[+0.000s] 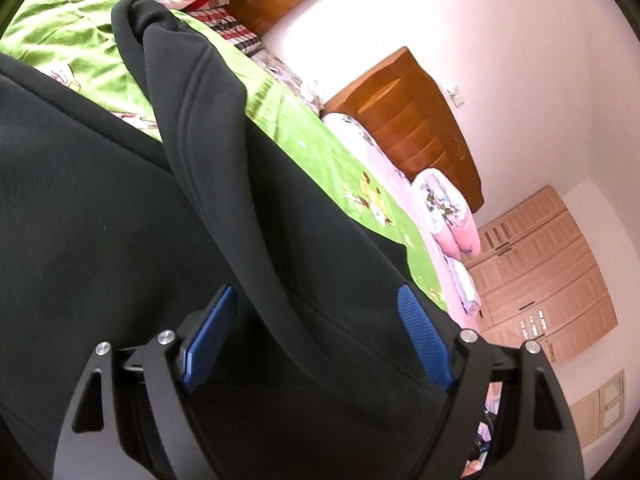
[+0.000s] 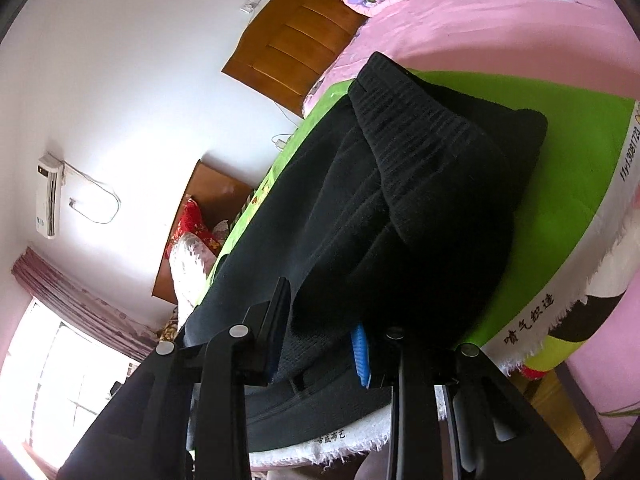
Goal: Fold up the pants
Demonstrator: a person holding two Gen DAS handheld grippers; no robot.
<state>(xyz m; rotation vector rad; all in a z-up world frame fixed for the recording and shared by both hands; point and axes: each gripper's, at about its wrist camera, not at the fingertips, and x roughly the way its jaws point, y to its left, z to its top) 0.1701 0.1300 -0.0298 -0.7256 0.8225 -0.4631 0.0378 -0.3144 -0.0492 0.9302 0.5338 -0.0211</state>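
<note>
Black pants (image 1: 120,208) lie on a green sheet (image 1: 72,36) on the bed. In the left wrist view my left gripper (image 1: 316,320) is open, its blue pads (image 1: 424,340) on either side of a raised fold of the pants that runs up between them. In the right wrist view my right gripper (image 2: 320,320) has its jaws partly closed around a bunched part of the pants (image 2: 400,200) near the ribbed waistband (image 2: 404,120); one blue pad (image 2: 360,354) shows against the cloth. The fabric hides the fingertips.
The green sheet (image 2: 576,148) has a white printed, fringed edge (image 2: 560,312) over a pink bedspread (image 2: 500,16). A wooden headboard (image 1: 416,128), pillows (image 1: 444,208) and a wardrobe (image 1: 540,272) lie beyond. An air conditioner (image 2: 48,196) and a window (image 2: 68,380) are on the walls.
</note>
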